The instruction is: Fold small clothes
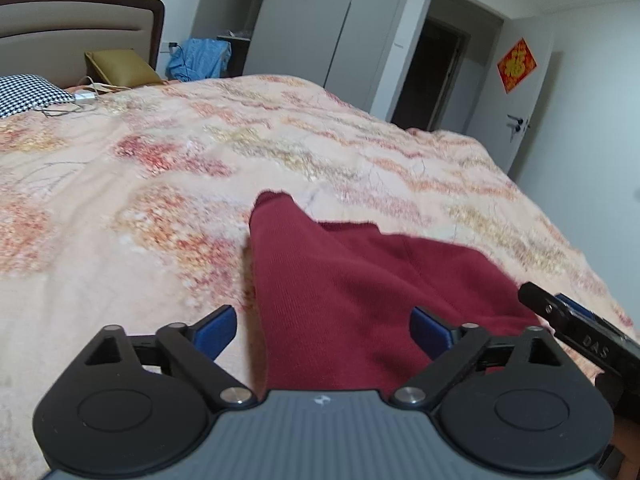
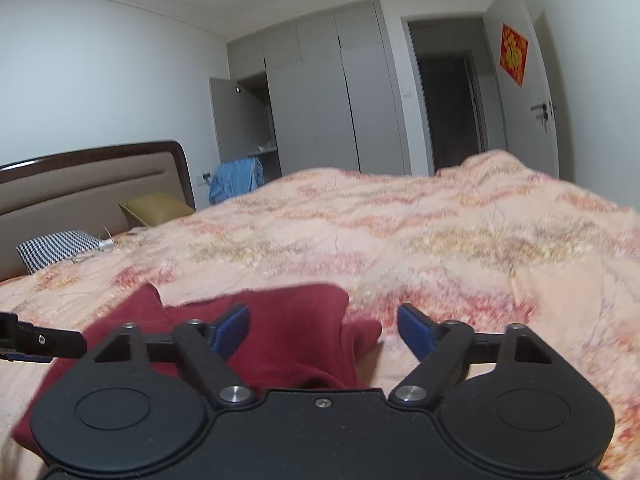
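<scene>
Left wrist view: the left gripper (image 1: 324, 330) stands with its blue fingers (image 1: 214, 330) spread wide, nothing pinched between them; the dark red garment (image 1: 360, 280) lies on the bed (image 1: 120, 200) directly ahead and passes under the gap between the fingers, flat on the floral bedspread with a narrow part reaching away toward the middle of the bed. The cloth looks laid down rather than held, likely so a fold can settle or a fresh edge be picked. At the right edge the right gripper (image 1: 576, 324) comes in from the side, just beside the garment's near right border; white letters "DAS" read on its black body. On the far door hangs a red diamond poster (image 1: 517, 65) with one gold Chinese character, probably the luck sign, too blurred to be sure. Right wrist view: the right gripper (image 2: 324, 330) also has its fingers (image 2: 416, 330) apart and empty. The dark red garment (image 2: 288, 332) sits low and to the left, its bunched right edge lying between the fingers without touching the pads. A black tip of the left gripper (image 2: 40, 342) shows at the left edge. The red poster (image 2: 513, 54) is unreadable here. No other writing visible.
</scene>
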